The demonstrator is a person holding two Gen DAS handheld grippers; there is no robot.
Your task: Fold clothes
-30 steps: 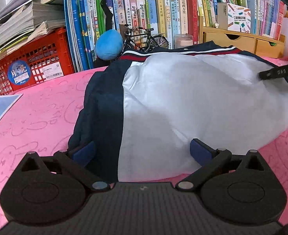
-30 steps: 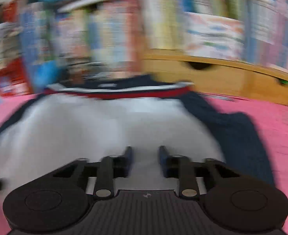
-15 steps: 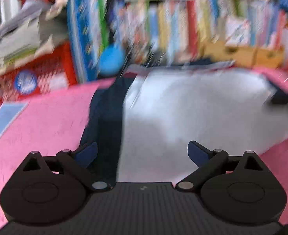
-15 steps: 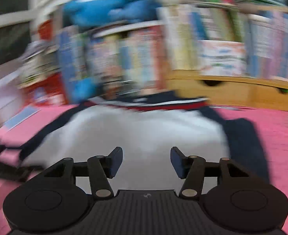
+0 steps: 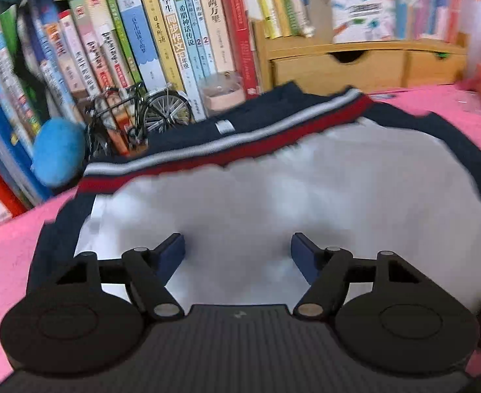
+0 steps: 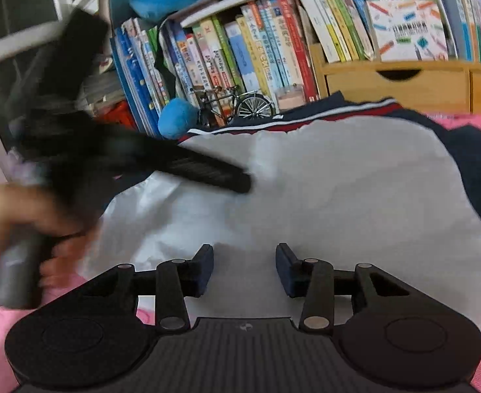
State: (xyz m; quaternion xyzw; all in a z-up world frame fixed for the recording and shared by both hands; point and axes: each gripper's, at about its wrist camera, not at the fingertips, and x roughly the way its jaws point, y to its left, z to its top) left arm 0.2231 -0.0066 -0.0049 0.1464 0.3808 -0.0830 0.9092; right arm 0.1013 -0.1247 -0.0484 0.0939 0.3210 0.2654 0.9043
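Starting at the bottom of the left wrist picture, the left gripper (image 5: 237, 252) has its two blue pads spread wide apart, and nothing is between them. Right in front of the pads, filling the middle of the picture, lies the shirt (image 5: 273, 196), white in the middle with dark blue down both sides. It lies on the pink cloth (image 5: 8, 262), and its long way runs across the picture from left to right. At the bottom of the right wrist picture, the right gripper (image 6: 244, 268) also has its pads spread apart with nothing held, though less wide than the left one's. The white part of the shirt (image 6: 322, 196) starts right at these pads too and reaches to the middle of the picture. So both grippers sit at the near edge of the shirt, and I cannot say which is closer. In the left part of the right wrist picture, a blurry hand (image 6: 17, 222) holds the other tool, and its dark tip sticks out over the left side of the shirt. Farther back, at the top edge of the shirt, runs the red and white striped band (image 5: 227, 147). Behind that stand a little toy bicycle (image 5: 142, 111) and a row of books (image 5: 161, 32). The shirt may be partly folded, or folded and just put down; I cannot tell which.
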